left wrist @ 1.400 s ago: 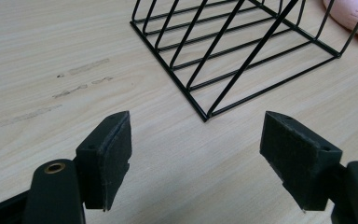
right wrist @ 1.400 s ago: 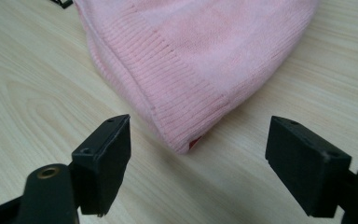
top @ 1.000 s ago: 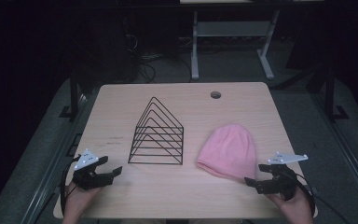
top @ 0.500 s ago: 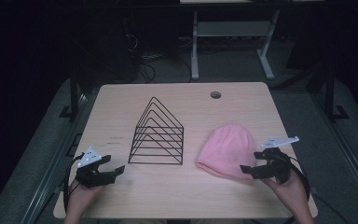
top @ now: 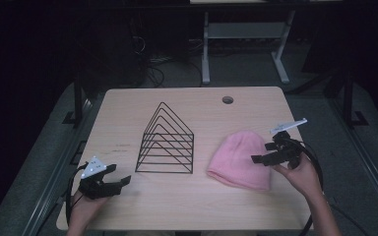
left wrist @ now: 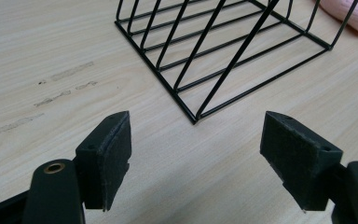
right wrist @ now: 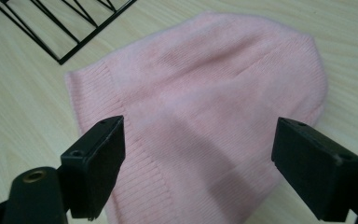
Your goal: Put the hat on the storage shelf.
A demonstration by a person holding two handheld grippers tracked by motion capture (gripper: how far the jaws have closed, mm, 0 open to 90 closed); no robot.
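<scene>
Jaws of right gripper (right wrist: 198, 163) spread above plain pink beanie (right wrist: 205, 93).

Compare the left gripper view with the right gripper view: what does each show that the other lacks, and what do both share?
Left gripper view: the left gripper, open over bare table, faces a near corner of the black wire rack, with grey scuff marks on the wood.

Right gripper view: the right gripper, open, hangs above the pink beanie, whose ribbed cuff lies nearest.

Shared: both catch the rack, the beanie and the wooden tabletop; each sees one of them just at an edge.
</scene>
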